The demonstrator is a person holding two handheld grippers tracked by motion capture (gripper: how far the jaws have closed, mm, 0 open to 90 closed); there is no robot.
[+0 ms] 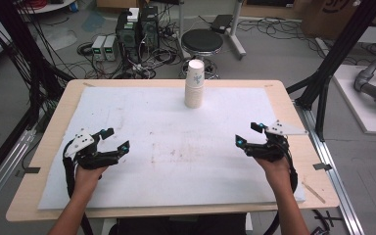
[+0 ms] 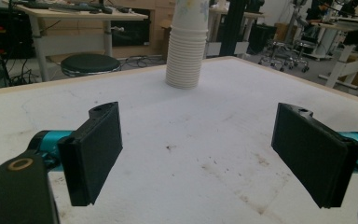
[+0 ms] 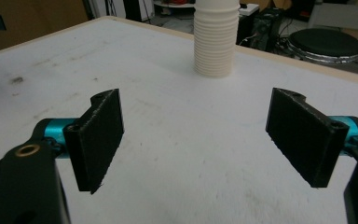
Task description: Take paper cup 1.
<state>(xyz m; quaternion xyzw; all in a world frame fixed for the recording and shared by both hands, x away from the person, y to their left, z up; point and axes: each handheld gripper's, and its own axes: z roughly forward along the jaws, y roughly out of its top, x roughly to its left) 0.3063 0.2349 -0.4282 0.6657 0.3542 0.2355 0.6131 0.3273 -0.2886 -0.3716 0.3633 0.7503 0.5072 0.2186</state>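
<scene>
A tall stack of white paper cups [image 1: 195, 84] stands upright near the far edge of the white mat [image 1: 176, 147]. The same stack [image 2: 186, 46] rises ahead in the left gripper view, and the stack [image 3: 216, 39] appears ahead in the right gripper view. My left gripper [image 1: 115, 139] hovers over the mat's left side, open, with nothing between its pads [image 2: 95, 151]. On the right side my right gripper [image 1: 248, 133] is open too, its pads [image 3: 98, 135] wide apart and empty. Both point toward the cups from well short of them.
The mat lies on a wooden table [image 1: 54, 127]. Behind the far edge stands a black round stool [image 1: 202, 41], with computer boxes and cables [image 1: 137, 29] on the floor. Black frame posts [image 1: 323, 73] flank the table on the right.
</scene>
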